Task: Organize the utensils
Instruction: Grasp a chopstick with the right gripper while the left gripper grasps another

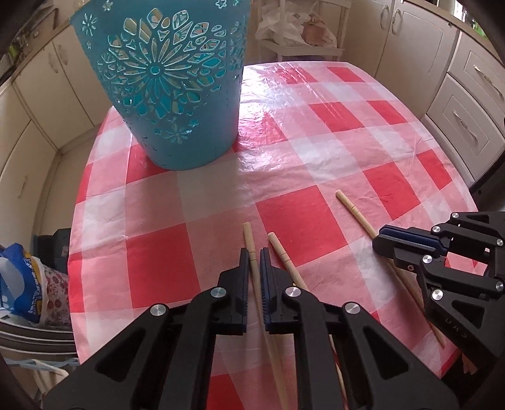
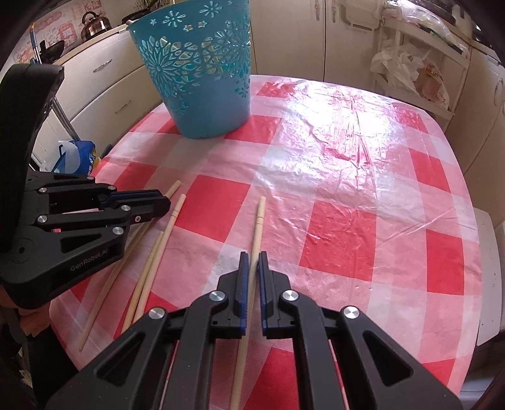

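Several wooden chopsticks lie on the red-and-white checked tablecloth [image 1: 315,132]. My left gripper [image 1: 255,254] straddles one chopstick [image 1: 249,239] with its jaws narrowly apart, not visibly clamped; a second chopstick [image 1: 279,249] lies just to its right. My right gripper [image 2: 253,258] straddles a single chopstick [image 2: 258,220] the same way, jaws narrowly apart. That chopstick shows in the left wrist view [image 1: 353,211] under the right gripper [image 1: 383,239]. The left gripper shows in the right wrist view [image 2: 157,202] over three chopsticks [image 2: 151,261]. A teal cut-out basket [image 1: 170,85] stands at the far left, also in the right wrist view [image 2: 202,69].
Cream kitchen cabinets [image 1: 467,94] surround the table. A white rack with plastic bags [image 2: 410,72] stands behind it. A blue bag [image 1: 19,284] sits on the floor at left. A kettle [image 2: 94,23] stands on the counter.
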Demonstrator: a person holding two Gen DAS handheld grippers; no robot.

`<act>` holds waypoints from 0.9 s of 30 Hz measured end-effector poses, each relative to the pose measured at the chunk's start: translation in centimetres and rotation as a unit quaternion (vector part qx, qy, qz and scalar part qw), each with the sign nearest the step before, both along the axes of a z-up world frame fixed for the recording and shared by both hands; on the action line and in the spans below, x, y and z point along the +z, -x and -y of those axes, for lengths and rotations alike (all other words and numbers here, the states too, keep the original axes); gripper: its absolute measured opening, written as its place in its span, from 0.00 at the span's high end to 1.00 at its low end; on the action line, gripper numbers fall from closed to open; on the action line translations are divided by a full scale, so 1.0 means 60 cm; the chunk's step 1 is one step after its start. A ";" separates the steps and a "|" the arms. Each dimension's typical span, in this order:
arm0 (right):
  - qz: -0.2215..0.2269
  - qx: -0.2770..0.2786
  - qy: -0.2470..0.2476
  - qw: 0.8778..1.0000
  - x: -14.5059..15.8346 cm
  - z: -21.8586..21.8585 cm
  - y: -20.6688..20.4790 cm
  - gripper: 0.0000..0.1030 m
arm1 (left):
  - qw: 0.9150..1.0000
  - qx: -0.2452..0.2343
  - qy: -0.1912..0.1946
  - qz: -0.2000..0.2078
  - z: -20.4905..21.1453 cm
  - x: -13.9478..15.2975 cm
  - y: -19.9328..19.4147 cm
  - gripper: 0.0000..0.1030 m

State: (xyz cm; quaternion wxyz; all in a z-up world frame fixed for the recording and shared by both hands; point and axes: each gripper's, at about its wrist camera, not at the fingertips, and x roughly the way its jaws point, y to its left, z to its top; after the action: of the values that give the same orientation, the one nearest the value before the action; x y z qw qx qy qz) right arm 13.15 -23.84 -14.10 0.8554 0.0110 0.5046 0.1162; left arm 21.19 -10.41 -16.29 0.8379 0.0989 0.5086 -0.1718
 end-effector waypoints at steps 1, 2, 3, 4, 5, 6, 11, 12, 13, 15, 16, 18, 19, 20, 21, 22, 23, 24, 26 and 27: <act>-0.003 0.000 -0.007 1.000 0.000 0.001 0.000 0.94 | 1.000 0.000 0.003 -0.002 -0.001 -0.001 0.001 0.95; -0.005 -0.001 -0.007 1.000 -0.001 0.002 0.001 0.94 | 1.000 0.001 0.001 -0.002 -0.003 -0.001 0.003 0.94; -0.005 -0.004 -0.007 1.000 -0.001 0.002 0.002 0.94 | 1.000 0.003 -0.003 0.000 -0.005 -0.001 0.005 0.94; -0.007 -0.008 -0.008 1.000 -0.001 0.003 0.001 0.94 | 1.000 0.006 -0.006 0.000 -0.006 -0.001 0.006 0.94; -0.010 -0.010 -0.008 1.000 0.000 0.003 0.000 0.93 | 1.000 0.010 -0.007 0.001 -0.009 -0.001 0.007 0.92; -0.011 -0.007 -0.007 1.000 0.000 0.001 0.000 0.90 | 1.000 0.014 -0.011 0.004 -0.010 -0.001 0.009 0.86; 0.001 -0.008 0.005 1.000 -0.001 -0.007 0.008 0.89 | 0.999 0.037 -0.010 0.022 -0.024 -0.003 0.014 0.75; 0.002 -0.012 0.006 1.000 -0.001 -0.007 0.009 0.91 | 0.999 0.037 -0.010 0.027 -0.024 -0.004 0.016 0.75; 0.003 -0.016 0.006 1.000 -0.001 -0.006 0.010 0.92 | 0.999 0.034 -0.010 0.031 -0.023 -0.004 0.018 0.78; 0.002 -0.023 0.000 1.000 -0.001 -0.003 0.011 0.94 | 0.999 0.025 0.000 0.031 -0.019 -0.004 0.023 0.95; 0.002 -0.026 -0.004 1.000 -0.001 -0.001 0.012 0.94 | 0.999 0.023 -0.005 0.035 -0.015 -0.004 0.025 0.95; 0.004 -0.031 -0.011 0.999 -0.002 0.002 0.016 0.94 | 0.999 0.019 0.001 0.036 -0.011 -0.003 0.031 0.95; 0.006 -0.034 -0.015 0.999 -0.002 0.004 0.017 0.94 | 0.999 0.019 0.000 0.039 -0.009 -0.002 0.033 0.95; 0.008 -0.037 -0.020 0.999 -0.002 0.007 0.018 0.94 | 0.999 0.018 -0.001 0.043 -0.007 0.000 0.037 0.95; 0.010 -0.041 -0.025 0.999 -0.003 0.009 0.020 0.94 | 0.999 0.017 0.000 0.046 -0.006 0.001 0.040 0.95; 0.012 -0.043 -0.027 0.999 -0.003 0.010 0.021 0.94 | 0.999 0.017 0.001 0.050 -0.006 0.003 0.044 0.95; 0.014 -0.046 -0.030 0.998 -0.004 0.011 0.022 0.94 | 0.998 0.017 0.001 0.054 -0.006 0.006 0.047 0.95; 0.015 -0.048 -0.032 0.998 -0.004 0.012 0.022 0.94 | 0.998 0.016 0.000 0.059 -0.005 0.009 0.050 0.95; 0.020 -0.052 -0.039 0.998 -0.005 0.014 0.024 0.94 | 0.998 0.015 0.002 0.068 -0.006 0.017 0.056 0.95; 0.021 -0.055 -0.046 0.997 -0.006 0.016 0.024 0.94 | 0.997 0.016 0.002 0.074 -0.007 0.021 0.059 0.95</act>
State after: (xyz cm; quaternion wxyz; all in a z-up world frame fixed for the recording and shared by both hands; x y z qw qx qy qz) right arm 11.71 -24.82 -14.46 0.8695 0.0752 0.4794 0.0921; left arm 17.65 -9.96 -15.03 0.8761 0.1012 0.4463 -0.1519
